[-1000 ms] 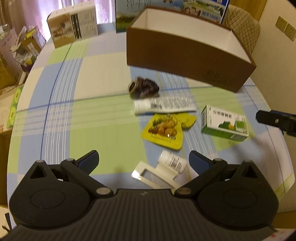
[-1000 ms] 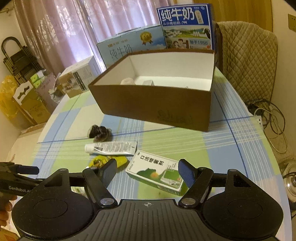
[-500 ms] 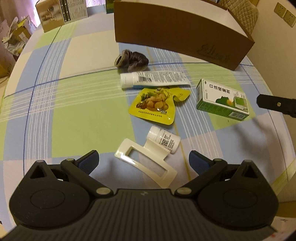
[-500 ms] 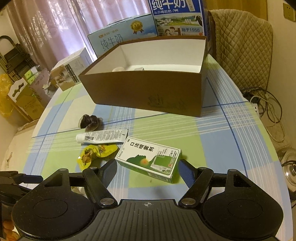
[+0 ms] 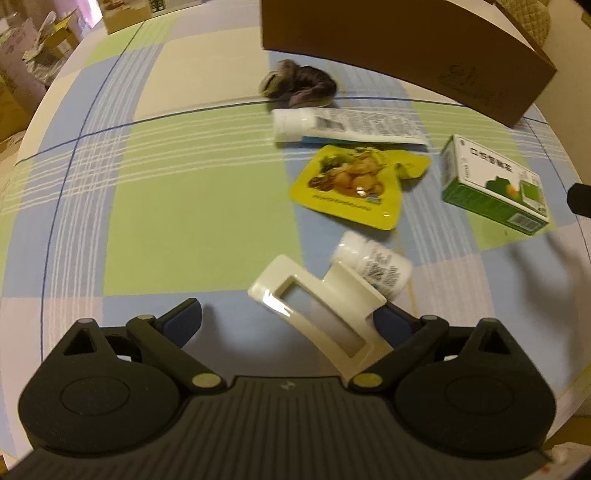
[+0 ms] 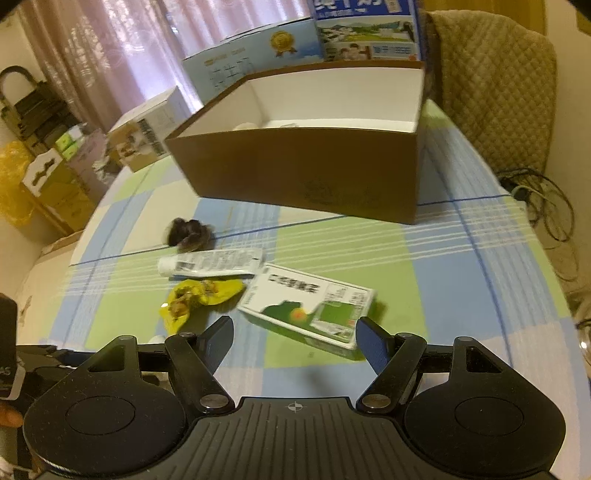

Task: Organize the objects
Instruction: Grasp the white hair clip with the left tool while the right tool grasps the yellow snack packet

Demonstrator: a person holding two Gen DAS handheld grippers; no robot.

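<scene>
A cream hair claw clip [image 5: 317, 306] lies on the checked tablecloth between the fingers of my left gripper [image 5: 286, 319]. The jaws are closing; the clip sits against the right finger, while the left finger [image 5: 184, 317] stands clear of it. A small white bottle [image 5: 373, 264] touches the clip's far side. Beyond lie a yellow snack pouch [image 5: 354, 188], a white tube [image 5: 347, 127] and a dark scrunchie [image 5: 299, 85]. My right gripper [image 6: 295, 330] hovers open just short of a green-and-white carton [image 6: 306, 302]. The open brown box [image 6: 306, 173] stands behind.
Blue milk cartons [image 6: 369, 33] and a small printed box [image 6: 147, 133] stand at the table's back. A quilted chair [image 6: 491, 85] and cables [image 6: 546, 206] lie off to the right. Boxes and bags crowd the floor at left [image 6: 48, 184].
My left gripper has dropped toward the table, so the clip and bottle now lie close, with the clip between its fingers. The right gripper has hardly moved.
</scene>
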